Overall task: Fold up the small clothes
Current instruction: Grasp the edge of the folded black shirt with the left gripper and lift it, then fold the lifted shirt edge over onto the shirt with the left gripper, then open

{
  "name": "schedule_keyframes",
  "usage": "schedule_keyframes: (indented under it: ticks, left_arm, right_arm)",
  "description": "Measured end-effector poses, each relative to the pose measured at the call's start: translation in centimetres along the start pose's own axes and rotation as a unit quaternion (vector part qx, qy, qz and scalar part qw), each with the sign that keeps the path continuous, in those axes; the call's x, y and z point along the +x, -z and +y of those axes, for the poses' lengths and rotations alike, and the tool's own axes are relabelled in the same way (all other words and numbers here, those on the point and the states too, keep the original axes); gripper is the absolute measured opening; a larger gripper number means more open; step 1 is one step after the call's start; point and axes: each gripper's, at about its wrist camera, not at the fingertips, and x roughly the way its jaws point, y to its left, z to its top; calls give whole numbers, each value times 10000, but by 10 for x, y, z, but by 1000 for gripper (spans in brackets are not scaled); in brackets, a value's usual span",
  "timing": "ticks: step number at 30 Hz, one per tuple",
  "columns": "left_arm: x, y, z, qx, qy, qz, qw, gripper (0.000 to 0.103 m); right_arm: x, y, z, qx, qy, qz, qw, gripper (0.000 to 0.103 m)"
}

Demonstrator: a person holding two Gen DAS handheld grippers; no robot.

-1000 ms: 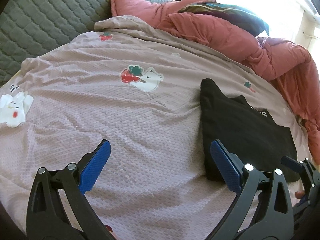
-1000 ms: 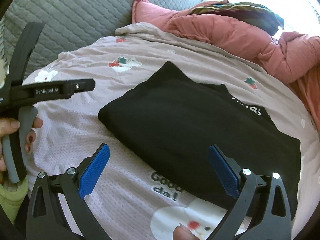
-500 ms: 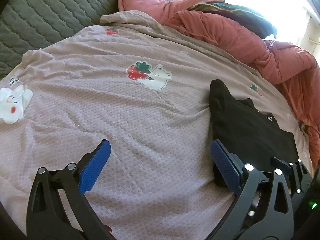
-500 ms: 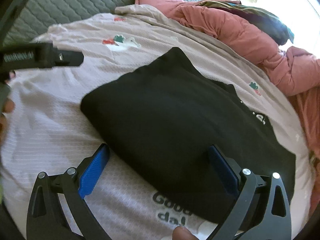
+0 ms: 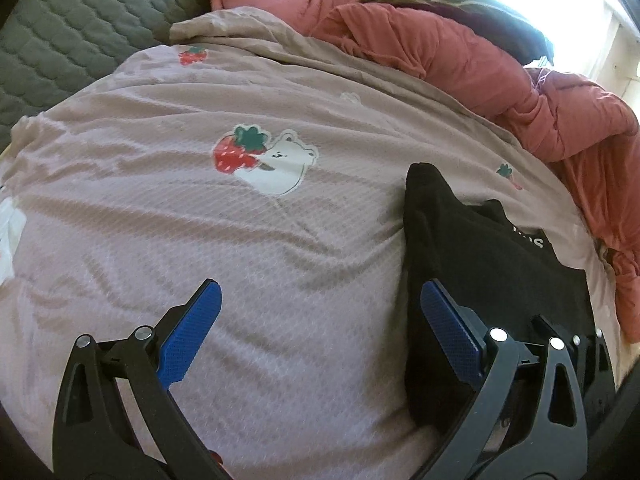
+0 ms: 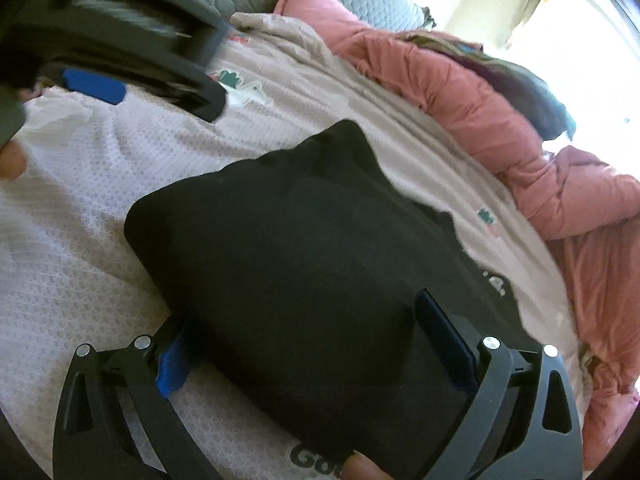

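While the right gripper closes around the near edge of a folded black garment, its jaws are not yet pressing: the cloth lies between them, with the left blue pad partly hidden under the edge. The garment rests on a pink bedspread printed with a strawberry and a bear, beside a heaped coral quilt. The left gripper hovers open and empty over bare bedspread just left of the garment, its right finger close against the cloth's side. A clean pinch seems to call for catching all the layers of that edge, not only the top one, and taking no bedspread with it. Lifting slowly should keep the stack square. The left gripper would likely do best securing the nearby corner so the fold carries over evenly.
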Motion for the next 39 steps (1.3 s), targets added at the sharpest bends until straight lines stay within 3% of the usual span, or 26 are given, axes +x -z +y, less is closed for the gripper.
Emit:
schedule_keyframes:
  ticks: [2, 4, 6, 9, 13, 16, 24, 26, 29, 31, 39]
  left_arm:
    - [7, -5, -3, 7, 34, 80, 10000, 93]
    - [16, -12, -9, 67, 61, 195, 9998, 93]
    - [24, -17, -15, 126, 43, 242, 9996, 93]
    - [35, -24, -23, 128, 303, 455, 9984, 93]
    - [48, -29, -34, -89, 1459, 861, 9855, 93]
    - [58, -32, -45, -213, 1828, 1158, 9761, 93]
    - [67, -28, -64, -247, 1975, 1427, 9695, 91]
    - [65, -27, -67, -270, 2041, 1449, 9678, 82]
    - [68, -24, -71, -457, 2212, 1558, 9616, 58]
    - [66, -21, -77, -412, 2239, 1550, 9613, 32]
    - [30, -24, -106, -124, 2117, 1169, 9702, 28]
  right_arm:
    - [-3, 0, 0, -45, 16, -88, 10000, 72]
    - [-8, 1, 1, -45, 77, -197, 9998, 61]
    - [-15, 3, -3, 34, 40, -354, 9994, 35]
    - [-22, 5, -11, 203, -55, -495, 9986, 23]
    - [-29, 8, -29, 587, -426, -589, 9956, 20]
    - [-33, 10, -37, 646, -574, -650, 9941, 18]
    - [-41, 16, -52, 991, -886, -705, 9886, 16]
    - [-44, 17, -55, 1038, -918, -737, 9876, 16]
    - [-48, 19, -58, 1110, -944, -764, 9864, 15]
    - [-51, 20, -62, 1182, -953, -780, 9853, 15]
    - [-71, 29, -81, 1519, -906, -922, 9799, 14]
